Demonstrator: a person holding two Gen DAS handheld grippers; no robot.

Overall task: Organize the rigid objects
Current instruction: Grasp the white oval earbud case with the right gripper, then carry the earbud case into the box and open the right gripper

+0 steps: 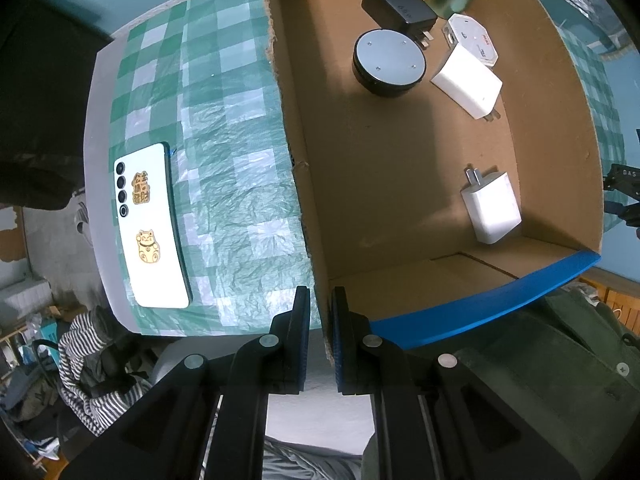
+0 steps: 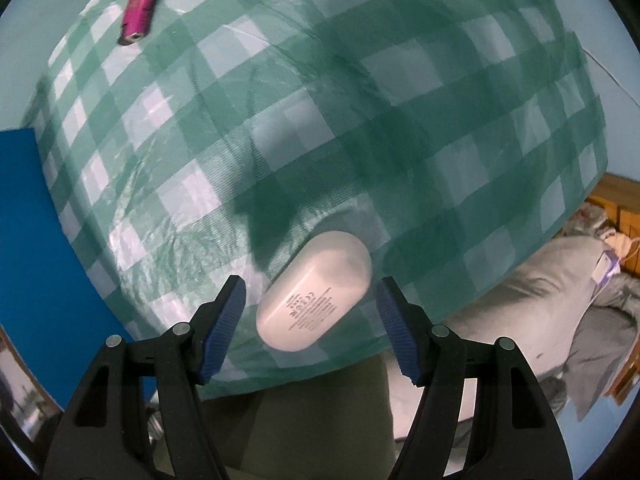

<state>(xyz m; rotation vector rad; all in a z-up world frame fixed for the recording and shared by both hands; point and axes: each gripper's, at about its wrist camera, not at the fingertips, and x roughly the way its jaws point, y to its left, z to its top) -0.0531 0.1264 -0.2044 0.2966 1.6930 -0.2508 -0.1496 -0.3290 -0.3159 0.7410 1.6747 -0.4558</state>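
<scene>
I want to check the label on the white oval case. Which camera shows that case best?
The right wrist view: the white oval case lies on the checked tablecloth between the open fingers of the right hand-held gripper, printed side up. The left wrist view does not show it, only the cardboard box and a phone.

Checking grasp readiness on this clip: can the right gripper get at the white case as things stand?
Probably yes. The right gripper has its jaws open on either side of the white case, which lies flat on the checked cloth with nothing in between.
</scene>
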